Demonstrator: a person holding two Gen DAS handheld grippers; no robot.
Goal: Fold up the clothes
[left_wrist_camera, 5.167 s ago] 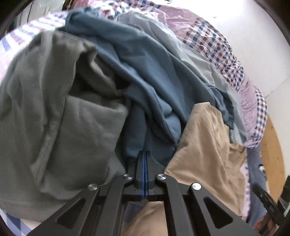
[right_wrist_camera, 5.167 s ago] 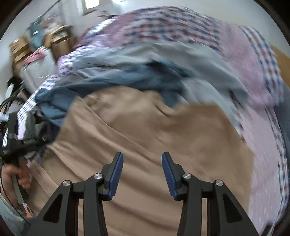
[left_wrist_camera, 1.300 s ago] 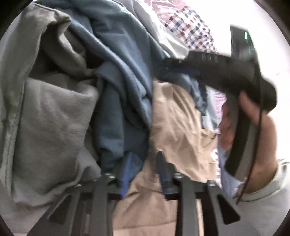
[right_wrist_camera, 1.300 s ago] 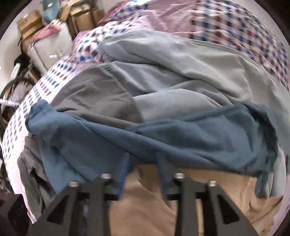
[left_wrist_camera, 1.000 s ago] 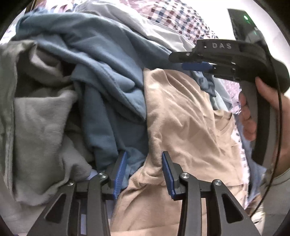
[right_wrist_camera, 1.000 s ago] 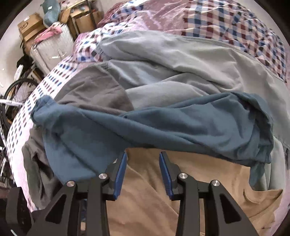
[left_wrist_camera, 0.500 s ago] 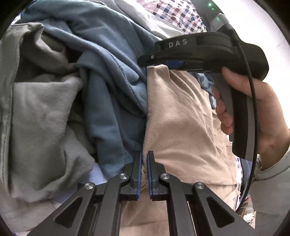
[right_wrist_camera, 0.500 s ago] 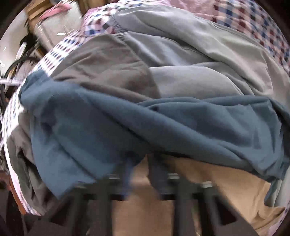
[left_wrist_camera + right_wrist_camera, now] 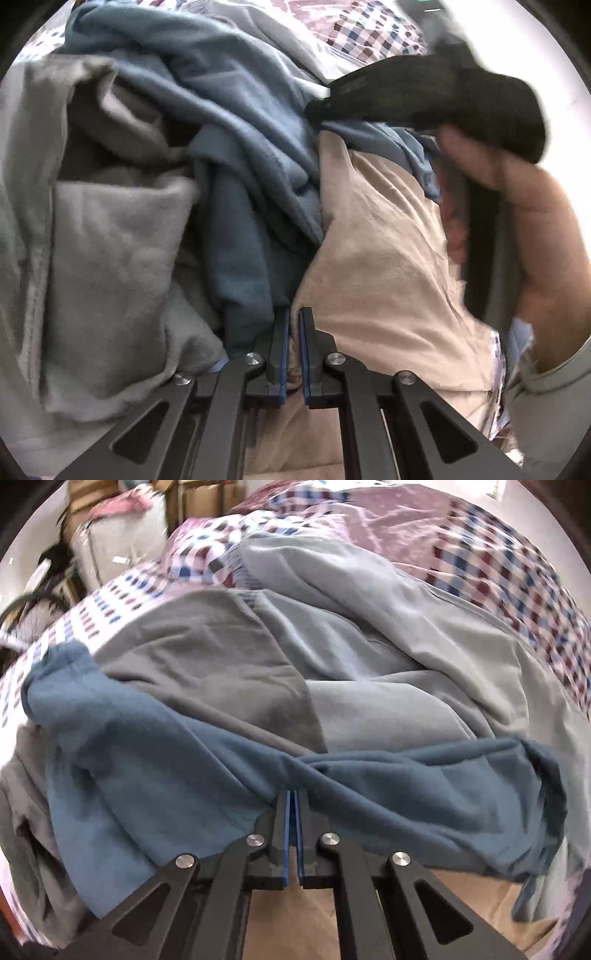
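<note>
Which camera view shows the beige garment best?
The left wrist view: the beige garment fills its right half, with the left tongs shut on its edge. The right wrist view shows only a beige strip at the bottom, below the blue garment, behind the shut right tongs.

Crumpled beige garment (image 9: 384,266) beside rumpled blue garment (image 9: 184,775), amid grey clothes (image 9: 369,664)

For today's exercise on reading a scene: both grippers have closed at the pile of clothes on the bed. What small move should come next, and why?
Probably lift both grippers together, slowly. The left gripper is shut on the beige garment, and the right gripper has closed where that garment meets the blue garment draped over it. Rising should draw the beige piece out; whether the right also pinches blue cloth is unclear.
</note>
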